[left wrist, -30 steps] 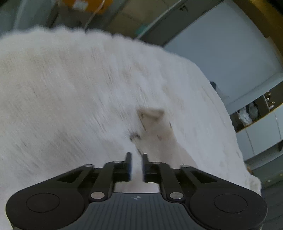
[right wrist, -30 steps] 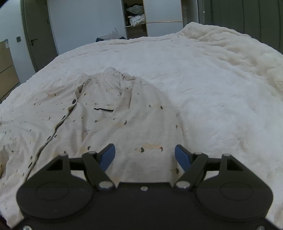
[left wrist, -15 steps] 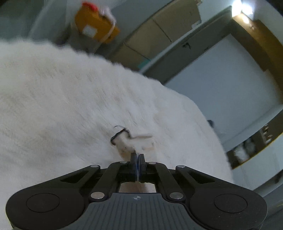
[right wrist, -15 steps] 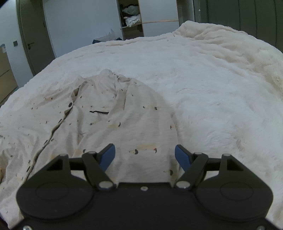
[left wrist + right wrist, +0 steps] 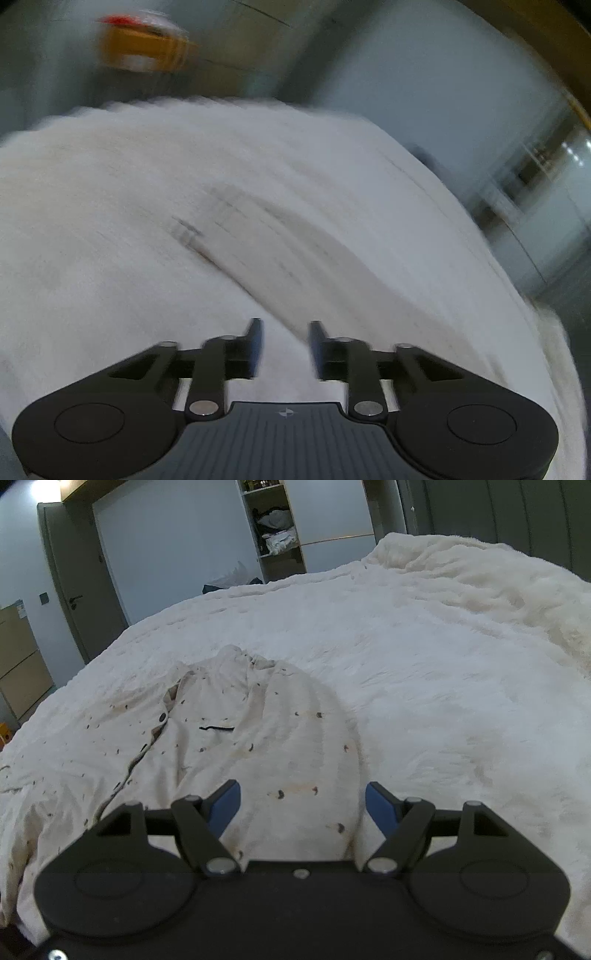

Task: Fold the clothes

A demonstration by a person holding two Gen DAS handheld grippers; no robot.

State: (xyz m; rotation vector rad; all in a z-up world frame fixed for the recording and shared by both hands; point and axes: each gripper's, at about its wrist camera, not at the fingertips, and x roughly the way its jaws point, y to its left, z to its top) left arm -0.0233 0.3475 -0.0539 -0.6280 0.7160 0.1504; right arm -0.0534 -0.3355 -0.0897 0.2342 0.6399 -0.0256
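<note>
A cream button-up shirt (image 5: 236, 753) with small dark prints lies spread on a white fluffy bed cover (image 5: 443, 672), collar at the far end. My right gripper (image 5: 303, 805) is open and empty, just above the shirt's near part. In the left wrist view everything is motion-blurred; the shirt (image 5: 280, 251) shows as a faint beige streak on the bed cover (image 5: 110, 221). My left gripper (image 5: 282, 347) is open with nothing between its fingers.
A grey door (image 5: 81, 590) and a white wall stand beyond the bed. An open shelf with folded laundry (image 5: 277, 531) is at the back. An orange box (image 5: 144, 48) sits past the bed in the left wrist view.
My left gripper was shut on a corner of the shirt half a second ago; now it is open and swinging fast, the cloth released. The right gripper has lifted slightly and stays open.
</note>
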